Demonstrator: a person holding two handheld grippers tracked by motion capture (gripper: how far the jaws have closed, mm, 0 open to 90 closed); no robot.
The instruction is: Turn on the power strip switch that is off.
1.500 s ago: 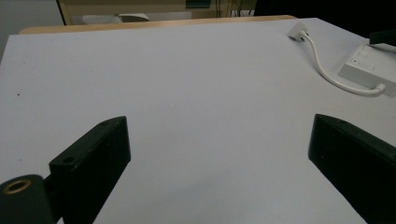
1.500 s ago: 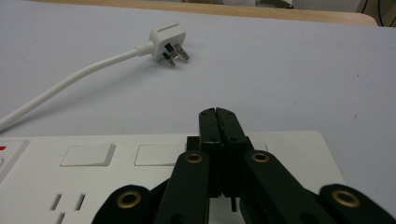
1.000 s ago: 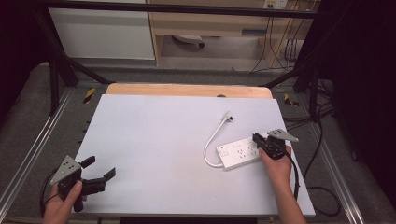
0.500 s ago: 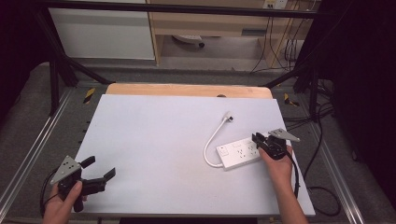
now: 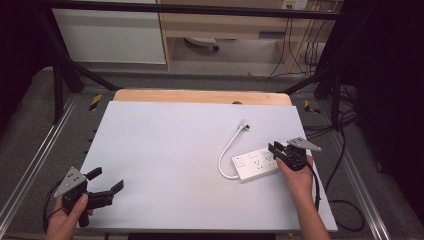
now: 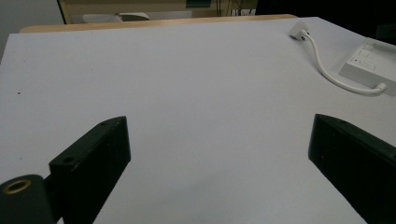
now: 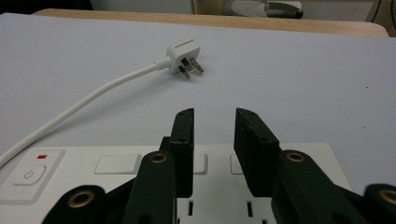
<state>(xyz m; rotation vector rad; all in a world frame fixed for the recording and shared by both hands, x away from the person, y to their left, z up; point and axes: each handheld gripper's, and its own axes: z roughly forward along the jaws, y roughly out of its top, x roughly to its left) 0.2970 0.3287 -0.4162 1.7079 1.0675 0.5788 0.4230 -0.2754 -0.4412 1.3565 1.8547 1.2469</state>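
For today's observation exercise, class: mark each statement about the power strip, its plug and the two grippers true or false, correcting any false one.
1. The power strip lies on the person's right side of the table. True.
2. The plug is pushed into a socket. False: it lies loose on the table.
3. The left gripper has its jaws wide apart. True.
4. The right gripper is over the cable. False: it is over the strip's sockets.
5. The strip's switch sits at its cable end. True.

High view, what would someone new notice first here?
A white power strip lies right of centre on the pale table, its cord curling away to a plug. The right gripper sits over the strip's right end, jaws narrowly apart. The left gripper waits wide open at the near left corner.
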